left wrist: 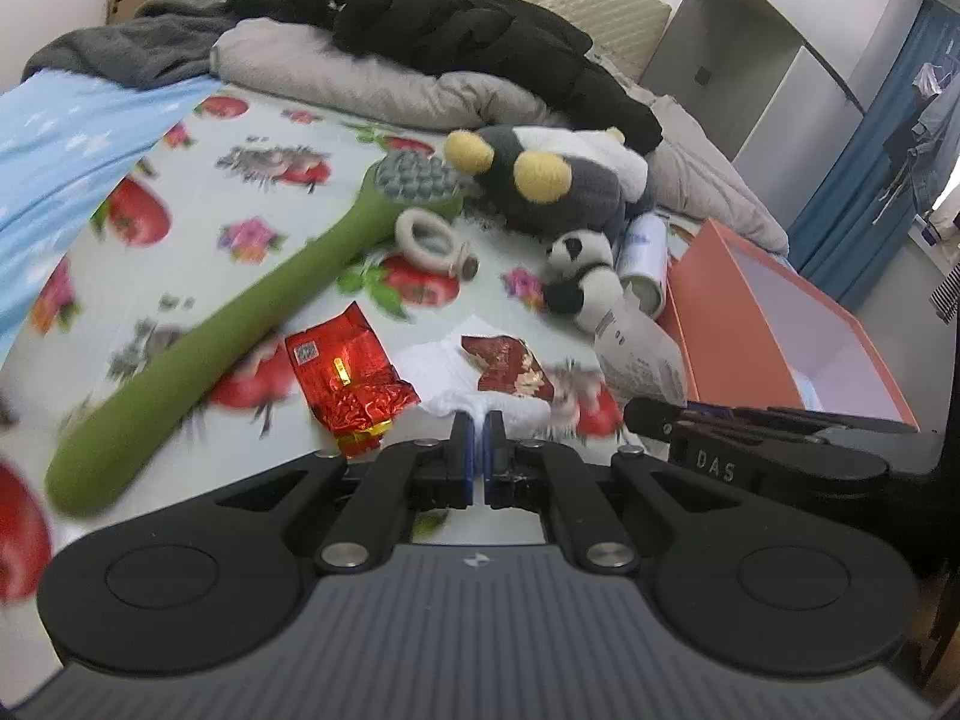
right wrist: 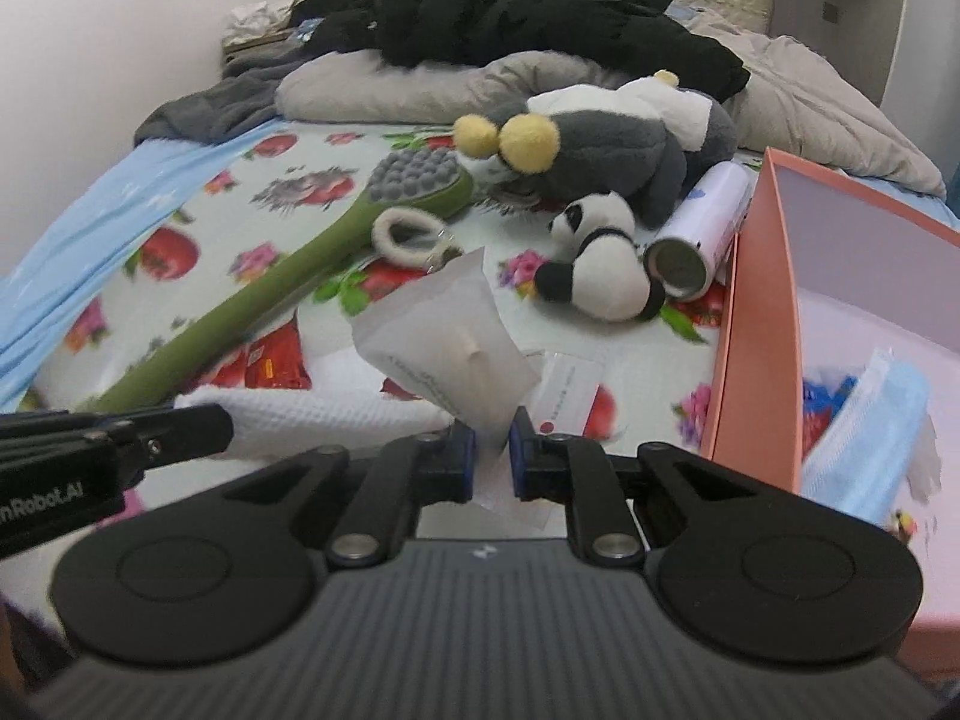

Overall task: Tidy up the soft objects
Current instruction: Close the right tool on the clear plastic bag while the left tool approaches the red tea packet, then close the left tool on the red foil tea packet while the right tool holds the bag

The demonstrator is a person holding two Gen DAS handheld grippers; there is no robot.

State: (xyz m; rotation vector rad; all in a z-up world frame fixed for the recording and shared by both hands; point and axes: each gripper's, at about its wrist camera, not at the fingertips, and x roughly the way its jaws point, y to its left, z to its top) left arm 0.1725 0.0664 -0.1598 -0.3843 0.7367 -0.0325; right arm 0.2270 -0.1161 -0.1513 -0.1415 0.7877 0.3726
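Soft white packet (right wrist: 447, 336) is pinched in the right tool (right wrist: 492, 450), just left of the pink box (right wrist: 759, 324), not yet inside. The left tool (left wrist: 478, 438) is pressed together with nothing visible between its fingers. A blue mask (right wrist: 870, 420) already lies in the box. Farther left of it, the panda (right wrist: 600, 258), grey plush (right wrist: 612, 144) and white towel (right wrist: 312, 414) are still on the bed (right wrist: 180, 210).

Two plush toys, a grey one (right wrist: 612, 138) far and a panda (right wrist: 600, 258) nearer, one green brush (right wrist: 288, 294), two red packets (left wrist: 348, 378) (left wrist: 510, 366), one can (right wrist: 702, 234), one pink box (right wrist: 762, 312) right, one white pouch (right wrist: 462, 342)
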